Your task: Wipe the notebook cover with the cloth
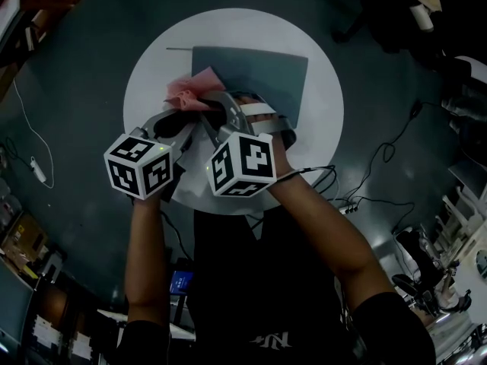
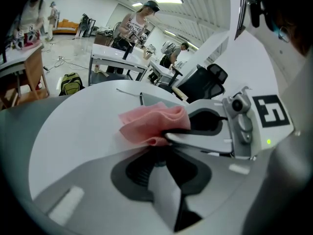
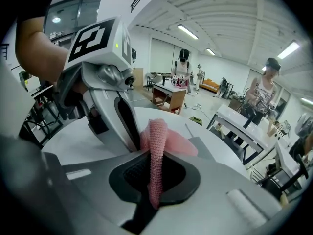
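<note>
Pink cloth clamped in right gripper; left gripper jaws slightly apart beside it, at grey notebook's left corner.

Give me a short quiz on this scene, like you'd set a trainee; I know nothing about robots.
1. True or false: the right tool is shut on the pink knitted cloth.
2. The flat grey notebook lies on: A) a white round table; B) a wooden shelf; C) a blue tray.
3. Fill in: the cloth is at the notebook's ___ edge, by the person's own sides.
Key: 1 true; 2 A; 3 left.
</note>
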Tool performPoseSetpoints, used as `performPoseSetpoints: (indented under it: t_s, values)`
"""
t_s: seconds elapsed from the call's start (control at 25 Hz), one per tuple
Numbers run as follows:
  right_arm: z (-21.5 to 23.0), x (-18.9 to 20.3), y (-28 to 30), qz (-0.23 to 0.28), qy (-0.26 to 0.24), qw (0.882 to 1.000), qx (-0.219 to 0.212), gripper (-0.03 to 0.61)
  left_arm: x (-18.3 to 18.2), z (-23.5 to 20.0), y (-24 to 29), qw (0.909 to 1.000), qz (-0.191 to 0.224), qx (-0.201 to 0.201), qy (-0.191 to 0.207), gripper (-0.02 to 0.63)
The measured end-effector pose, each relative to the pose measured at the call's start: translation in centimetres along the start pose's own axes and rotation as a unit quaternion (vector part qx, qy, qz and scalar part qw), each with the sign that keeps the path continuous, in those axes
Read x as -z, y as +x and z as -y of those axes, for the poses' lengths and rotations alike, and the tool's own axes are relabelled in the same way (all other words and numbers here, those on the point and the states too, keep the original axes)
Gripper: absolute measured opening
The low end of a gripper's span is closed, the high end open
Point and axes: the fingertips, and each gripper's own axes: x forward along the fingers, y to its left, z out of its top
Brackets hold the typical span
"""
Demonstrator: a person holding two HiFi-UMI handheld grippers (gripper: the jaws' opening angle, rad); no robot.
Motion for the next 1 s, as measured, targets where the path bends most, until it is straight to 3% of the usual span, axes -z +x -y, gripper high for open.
performPoseSetpoints:
  t_s: [0.24,1.0]
  values:
    - [1.2,3.0,-2.3,-0.006,0.022,0.999,0.025,0.008,-0.1,0.0,0.0,1.0000,-0.002,0.004,-0.002,0.075]
    - [5.4,15.6,-11.7,-0.106,0.081,0.984,0.115,0.008,0.0,0.2,0.2,1.0000,-0.005,0.002,-0.003,0.075]
